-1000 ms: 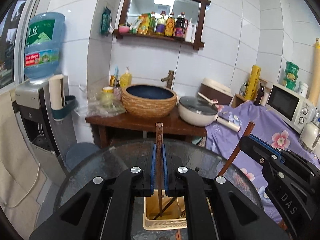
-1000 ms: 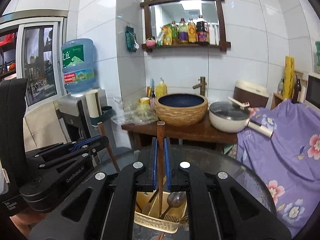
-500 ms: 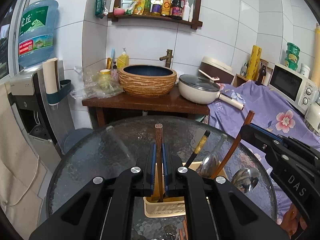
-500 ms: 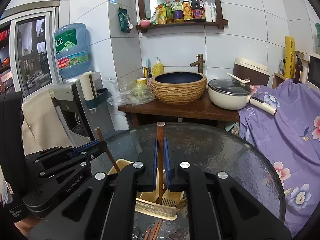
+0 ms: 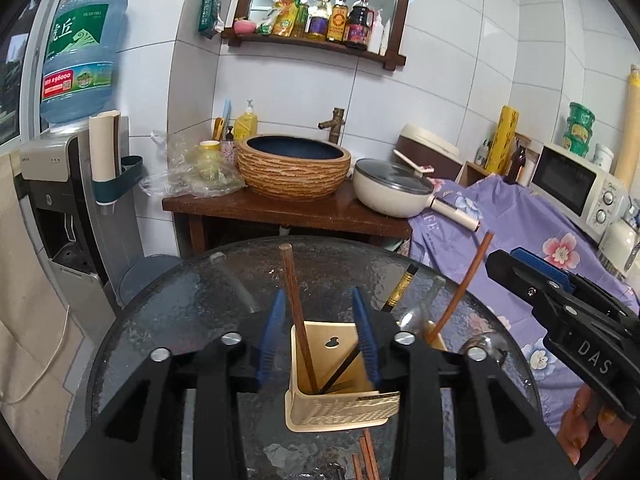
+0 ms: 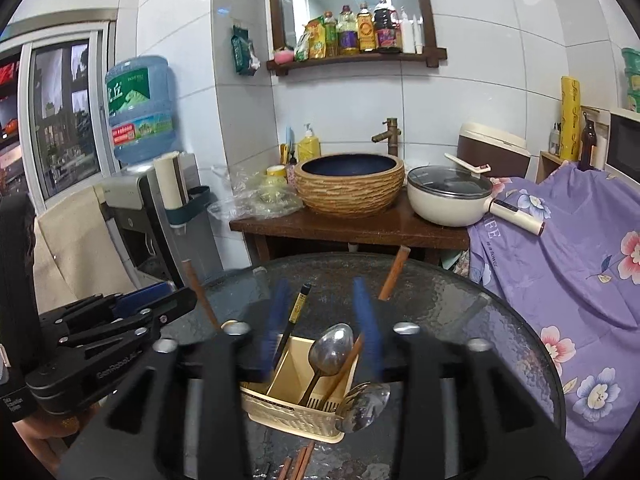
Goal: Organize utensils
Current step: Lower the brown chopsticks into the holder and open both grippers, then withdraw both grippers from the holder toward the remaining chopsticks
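A cream utensil holder (image 5: 340, 400) (image 6: 292, 408) stands on the round glass table (image 5: 192, 304). My left gripper (image 5: 317, 298) (image 6: 176, 300) hangs over it, its jaws opening. A brown chopstick (image 5: 296, 312) stands loose between the blue pads, its lower end in the holder. My right gripper (image 6: 320, 294) (image 5: 504, 266) is also opening. Its brown chopstick (image 6: 390, 276) (image 5: 460, 288) leans right, free of the pads, with its tip in the holder. Two metal spoons (image 6: 332, 346) and a black chopstick (image 6: 296, 312) stand in the holder too.
More brown chopsticks (image 5: 368, 456) lie on the glass in front of the holder. Behind the table, a wooden counter (image 5: 280, 212) carries a woven basin (image 5: 294, 168) and a white pan (image 5: 392, 192). A purple flowered cloth (image 6: 560, 264) hangs at the right, a water dispenser (image 5: 52, 184) at the left.
Both grippers have sunk toward the holder and gone from shut on their chopsticks to open. Each chopstick now stands loose in the holder and tilts sideways.
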